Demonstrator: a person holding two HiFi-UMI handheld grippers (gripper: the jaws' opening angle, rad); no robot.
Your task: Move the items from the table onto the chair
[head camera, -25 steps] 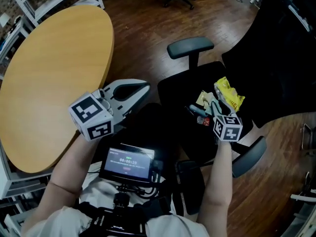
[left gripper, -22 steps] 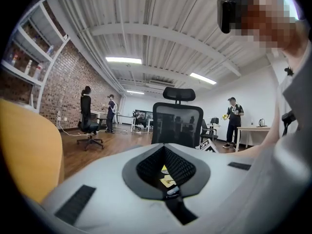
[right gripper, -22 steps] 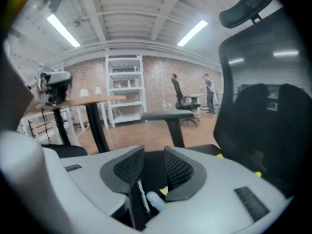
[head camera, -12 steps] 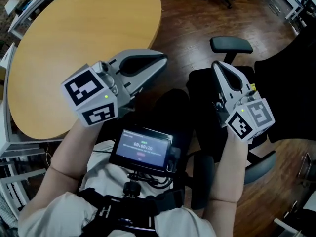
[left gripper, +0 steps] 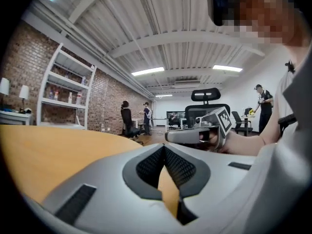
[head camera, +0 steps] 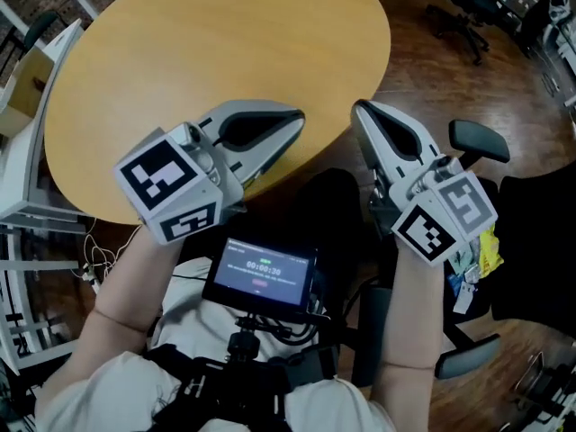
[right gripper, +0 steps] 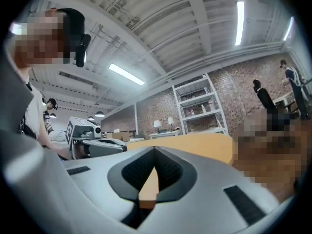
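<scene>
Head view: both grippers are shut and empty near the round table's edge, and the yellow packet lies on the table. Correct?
Not quite: the yellow packet lies on the black chair, not on the table, as the head view shows just past the right gripper. Both the left gripper and right gripper are shut and empty, as stated.

Head view: from my head, steeply down, close over both grippers, table [head camera: 207, 52] beyond. Left gripper view: rides my left gripper [head camera: 295, 120], low, level across table toward right gripper [head camera: 360, 111]. Right gripper view: same, facing back at left gripper. All three share table
</scene>
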